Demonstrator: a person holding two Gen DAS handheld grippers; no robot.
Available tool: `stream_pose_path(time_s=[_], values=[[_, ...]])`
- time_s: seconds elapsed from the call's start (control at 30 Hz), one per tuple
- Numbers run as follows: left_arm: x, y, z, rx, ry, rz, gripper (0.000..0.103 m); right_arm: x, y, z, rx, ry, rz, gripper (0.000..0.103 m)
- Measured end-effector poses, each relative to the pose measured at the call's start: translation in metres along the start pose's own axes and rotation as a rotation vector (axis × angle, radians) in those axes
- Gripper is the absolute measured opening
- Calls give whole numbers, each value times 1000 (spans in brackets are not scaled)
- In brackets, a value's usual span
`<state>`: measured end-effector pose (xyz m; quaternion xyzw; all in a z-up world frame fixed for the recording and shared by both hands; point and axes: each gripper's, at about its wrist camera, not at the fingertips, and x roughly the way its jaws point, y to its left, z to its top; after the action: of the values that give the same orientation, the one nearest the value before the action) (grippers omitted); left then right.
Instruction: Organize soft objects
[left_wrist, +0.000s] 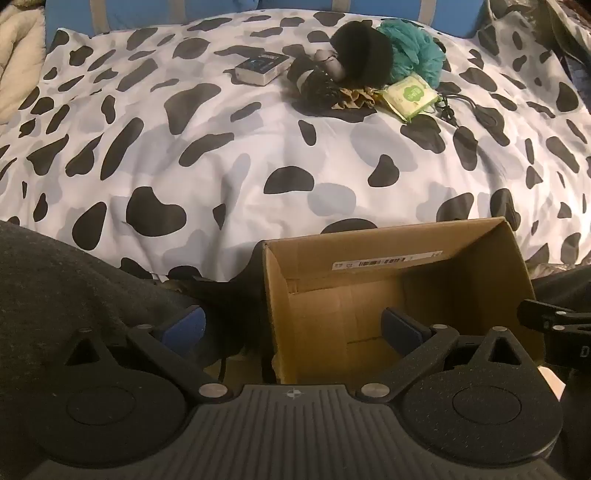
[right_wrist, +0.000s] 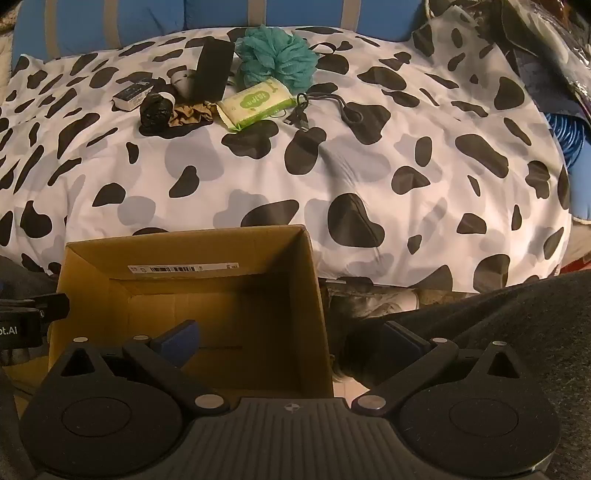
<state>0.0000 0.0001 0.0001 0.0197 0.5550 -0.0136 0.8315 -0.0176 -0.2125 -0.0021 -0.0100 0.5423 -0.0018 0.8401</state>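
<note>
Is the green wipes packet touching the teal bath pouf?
Touching. The right wrist view shows the wipes packet lying against the pouf's lower edge with no bedspread between them.

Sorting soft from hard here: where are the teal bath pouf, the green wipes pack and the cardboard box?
teal bath pouf (right_wrist: 277, 55), right wrist view, mesh middle.
green wipes pack (right_wrist: 255, 104), right wrist view, printed front.
cardboard box (right_wrist: 184, 254), right wrist view, far inner wall.

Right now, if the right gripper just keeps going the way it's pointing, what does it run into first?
Probably the cardboard box. The open right gripper straddles the box's right wall, so one finger would go inside toward the bare floor while the other passes outside. Depth is unclear, so the wall's top edge may catch first.
</note>
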Motion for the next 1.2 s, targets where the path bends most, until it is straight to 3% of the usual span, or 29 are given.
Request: stream_pose_path(time_s=[1.2], values=[[4, -1, 4, -3, -2, -27, 103, 6, 12, 5, -59, -7, -63, 103]])
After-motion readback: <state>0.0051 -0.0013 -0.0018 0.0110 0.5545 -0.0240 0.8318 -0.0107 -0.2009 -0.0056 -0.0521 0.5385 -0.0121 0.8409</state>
